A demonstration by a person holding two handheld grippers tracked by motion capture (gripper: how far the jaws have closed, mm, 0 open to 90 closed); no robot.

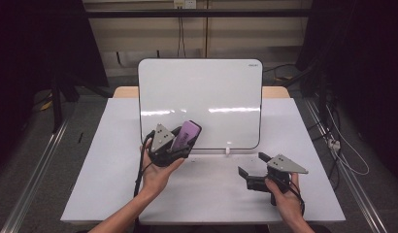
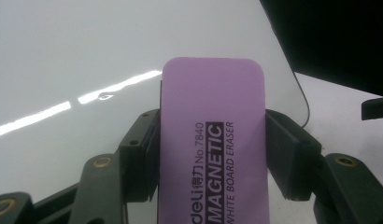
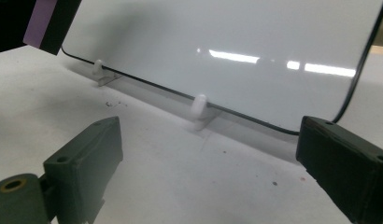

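High view: we hold the purple eraser (image 1: pixel 185 135) clamped in the left gripper (image 1: pixel 174 141) before the whiteboard (image 1: pixel 202 92). Right gripper (image 1: pixel 255 170) jaws wide, empty. Hard pressing might tip the propped board.

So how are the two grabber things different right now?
The left gripper is shut on a purple eraser; the right gripper is open and holds nothing. The left is raised in front of the whiteboard; the right sits low over the table. Both have black jaws.
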